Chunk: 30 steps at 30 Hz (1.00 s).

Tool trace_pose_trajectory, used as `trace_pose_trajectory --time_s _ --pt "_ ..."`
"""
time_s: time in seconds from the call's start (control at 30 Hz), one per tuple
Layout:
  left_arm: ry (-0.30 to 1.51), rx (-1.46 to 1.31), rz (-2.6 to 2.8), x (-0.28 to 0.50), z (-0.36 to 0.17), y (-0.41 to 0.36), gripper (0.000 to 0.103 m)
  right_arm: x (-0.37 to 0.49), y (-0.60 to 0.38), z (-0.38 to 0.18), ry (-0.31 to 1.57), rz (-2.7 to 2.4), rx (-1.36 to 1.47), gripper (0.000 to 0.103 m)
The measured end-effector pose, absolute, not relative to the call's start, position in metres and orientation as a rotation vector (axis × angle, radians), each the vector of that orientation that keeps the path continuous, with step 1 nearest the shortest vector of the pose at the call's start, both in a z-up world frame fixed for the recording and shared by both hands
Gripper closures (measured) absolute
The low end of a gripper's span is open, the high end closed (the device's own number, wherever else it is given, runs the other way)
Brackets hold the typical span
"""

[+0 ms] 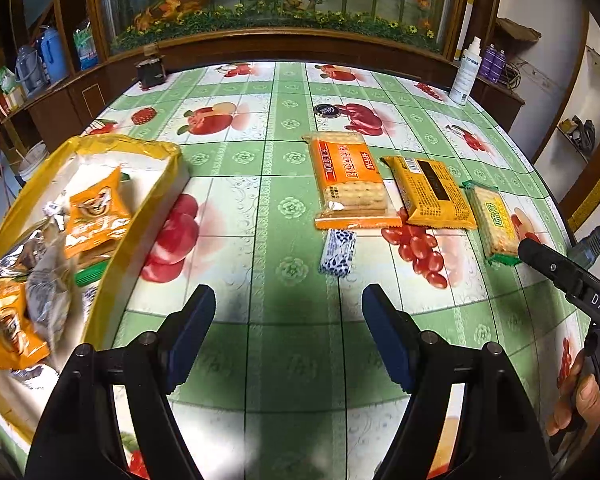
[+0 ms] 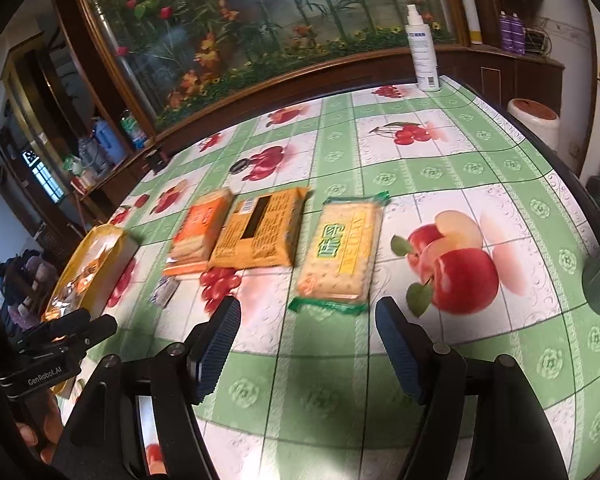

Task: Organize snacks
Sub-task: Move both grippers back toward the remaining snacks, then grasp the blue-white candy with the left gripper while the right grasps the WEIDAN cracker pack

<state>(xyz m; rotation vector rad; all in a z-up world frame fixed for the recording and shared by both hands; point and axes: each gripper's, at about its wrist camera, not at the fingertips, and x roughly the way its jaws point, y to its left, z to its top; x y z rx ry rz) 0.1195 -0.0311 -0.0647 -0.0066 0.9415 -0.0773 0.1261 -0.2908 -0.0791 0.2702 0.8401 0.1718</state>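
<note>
Two hand-held grippers are hovering over a fruit-patterned table [image 1: 260, 208]. The left gripper [image 1: 288, 332] and right gripper [image 2: 308, 346] are both standing apart, holding nothing. Three cracker packs are lying side by side: orange [image 1: 350, 180], yellow [image 1: 432, 192], green [image 2: 342, 252]. A box [image 1: 156, 192] of snacks is sitting at the left.

box [image 1: 168, 160]: left side cut by frame | wrappers inside [image 1: 48, 292]: blurred | orange cracker pack [image 2: 200, 232]: motion-blurred
</note>
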Motion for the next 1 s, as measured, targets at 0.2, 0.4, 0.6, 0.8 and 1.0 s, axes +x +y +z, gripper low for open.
trace_pose_trajectory --time_s 0.2,0.4,0.6,0.8,1.0 --pt "0.965 -0.036 -0.147 0.137 -0.073 -0.042 0.027 0.145 -0.289 -0.082 0.852 0.142 0.251 0.031" --pt "0.973 -0.006 -0.141 0.153 -0.087 -0.051 0.027 0.160 -0.287 -0.092 0.869 0.118 0.234 0.031" --pt "0.957 0.004 -0.130 0.162 -0.096 -0.049 0.028 0.178 -0.283 -0.102 0.905 0.063 0.187 0.031" --pt "0.921 0.066 -0.150 0.159 -0.094 -0.057 0.077 0.192 -0.274 -0.107 0.921 0.008 0.120 0.030" --pt "0.929 0.050 -0.174 0.158 -0.092 -0.053 0.087 0.191 -0.269 -0.107 0.924 -0.019 0.049 0.055"
